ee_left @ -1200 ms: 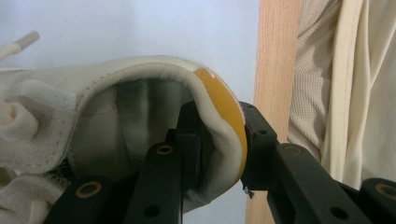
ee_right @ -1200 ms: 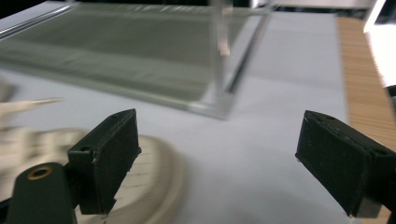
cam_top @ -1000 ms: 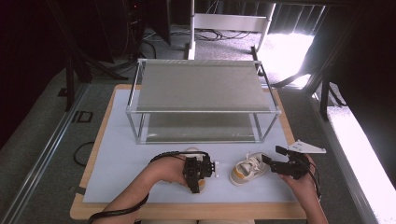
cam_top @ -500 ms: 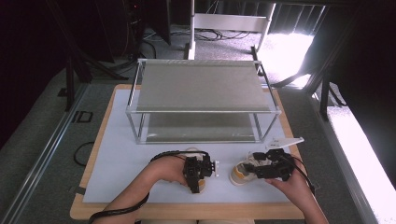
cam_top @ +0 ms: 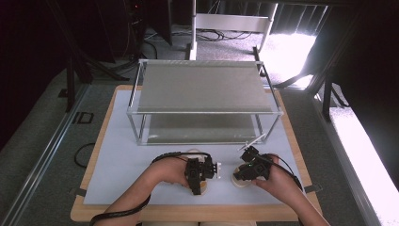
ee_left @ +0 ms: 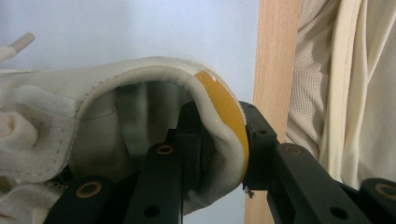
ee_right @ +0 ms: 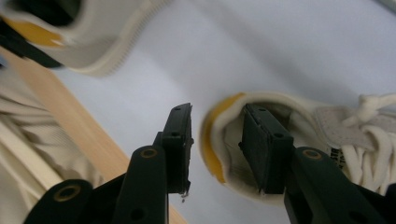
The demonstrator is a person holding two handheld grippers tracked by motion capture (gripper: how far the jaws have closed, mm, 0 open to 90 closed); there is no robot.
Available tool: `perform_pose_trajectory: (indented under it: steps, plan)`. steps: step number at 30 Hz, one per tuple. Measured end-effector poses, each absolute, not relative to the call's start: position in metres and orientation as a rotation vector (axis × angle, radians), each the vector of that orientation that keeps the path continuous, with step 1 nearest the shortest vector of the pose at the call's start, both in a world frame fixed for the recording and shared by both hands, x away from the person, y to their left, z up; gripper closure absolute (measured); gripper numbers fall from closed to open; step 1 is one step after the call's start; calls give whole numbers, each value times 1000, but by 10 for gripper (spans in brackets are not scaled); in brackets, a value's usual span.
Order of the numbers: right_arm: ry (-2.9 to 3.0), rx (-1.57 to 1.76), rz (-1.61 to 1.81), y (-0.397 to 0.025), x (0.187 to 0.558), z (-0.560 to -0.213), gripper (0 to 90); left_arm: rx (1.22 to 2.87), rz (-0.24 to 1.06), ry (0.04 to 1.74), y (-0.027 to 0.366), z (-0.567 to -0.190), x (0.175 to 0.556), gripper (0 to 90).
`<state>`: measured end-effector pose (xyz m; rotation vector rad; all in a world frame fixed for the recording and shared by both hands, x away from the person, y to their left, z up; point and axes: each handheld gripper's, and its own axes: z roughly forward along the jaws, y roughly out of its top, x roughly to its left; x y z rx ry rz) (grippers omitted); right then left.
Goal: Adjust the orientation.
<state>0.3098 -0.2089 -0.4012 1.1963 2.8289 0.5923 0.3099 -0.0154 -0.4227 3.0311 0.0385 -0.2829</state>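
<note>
left gripper view has the left hand-held gripper [ee_left: 219, 149] clamped on the heel collar of a cream sneaker [ee_left: 116, 121], one jaw inside the shoe and the other pressing the yellow heel tab from outside; the wooden near edge of the counter [ee_left: 273, 56] runs just behind the heel. right gripper view shows the right hand-held gripper [ee_right: 217, 149] with its jaws apart, straddling the heel of the second cream sneaker [ee_right: 299, 135]: one jaw sits inside the opening, the other stands just outside the yellow tab, not yet pressing it. seen from the high view, both shoes lie side by side near the middle of the counter's near edge, on the pale mat [cam_top: 117, 160], the left hand-held gripper [cam_top: 195, 186] and the right hand-held gripper [cam_top: 240, 174] over them. a wire-framed two-tier rack [cam_top: 202, 87] stands toward the far edge, well apart from the shoes.
</note>
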Motion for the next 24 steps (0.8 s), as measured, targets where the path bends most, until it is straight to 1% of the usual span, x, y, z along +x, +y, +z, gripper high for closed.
perform_pose_trajectory:
  steps: [3, 5, 6, 7, 10, 12, 16, 18, 20, 22, 23, 24]
  plan:
    - [2895, 1211, 542, -207, 316, -409, 677, 3030, -287, 37, -15, -423, 310, 725]
    - [2942, 1217, 507, -205, 319, -415, 684, 3036, -285, 32, -16, -423, 310, 725]
    - [2956, 1209, 467, -204, 320, -418, 709, 3038, -283, 29, -16, -422, 310, 724]
    - [2983, 1172, 443, -202, 321, -421, 761, 3038, -284, 30, -16, -422, 310, 724]
    - [3042, 1073, 398, -197, 320, -420, 788, 3034, -293, 42, -15, -423, 311, 724]
    - [3106, 998, 416, -197, 320, -420, 792, 3033, -288, 44, -15, -423, 311, 724]
    - [3170, 689, 370, -195, 320, -418, 789, 3036, -287, 39, -16, -423, 310, 724]
    - [3184, 589, 382, -195, 321, -415, 786, 3039, -266, 25, -16, -422, 311, 725]
    - [3208, 463, 401, -194, 321, -412, 783, 3035, -287, 37, -16, -423, 311, 725]
    - [3256, 355, 437, -193, 321, -410, 778, 3025, -340, 71, -16, -424, 309, 725]
    - [3278, 270, 436, -192, 321, -410, 775, 3035, -270, 37, -16, -423, 311, 724]
    - [3301, 180, 411, -191, 320, -410, 772, 3036, -272, 37, -16, -423, 311, 725]
